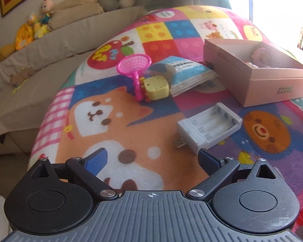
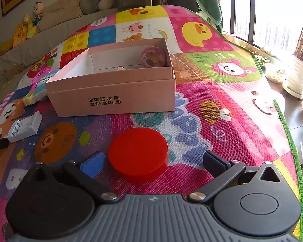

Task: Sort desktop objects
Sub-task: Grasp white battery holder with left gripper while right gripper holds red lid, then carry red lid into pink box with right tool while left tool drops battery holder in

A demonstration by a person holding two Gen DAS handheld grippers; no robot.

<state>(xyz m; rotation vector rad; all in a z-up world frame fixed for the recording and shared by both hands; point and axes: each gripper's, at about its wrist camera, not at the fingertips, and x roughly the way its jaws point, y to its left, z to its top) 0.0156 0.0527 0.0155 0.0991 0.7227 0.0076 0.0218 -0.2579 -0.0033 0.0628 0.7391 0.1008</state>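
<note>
My left gripper (image 1: 152,161) is open and empty just short of a white battery charger (image 1: 210,128), whose near corner is by my right fingertip. Beyond lie a pink toy net (image 1: 134,66), a yellow cheese toy (image 1: 156,87) and a blue tissue pack (image 1: 183,72). A pink cardboard box (image 1: 258,76) stands at the right. My right gripper (image 2: 154,161) is open, its jaws on either side of a red round lid (image 2: 138,154) lying on the mat. The box (image 2: 115,92) is ahead and holds a pink round toy (image 2: 154,57). The charger also shows in the right wrist view (image 2: 24,127).
Everything lies on a colourful cartoon play mat (image 1: 115,109). A beige sofa (image 1: 40,60) with plush toys runs along the left. Potted plants (image 2: 299,74) and a window stand beyond the mat's right edge.
</note>
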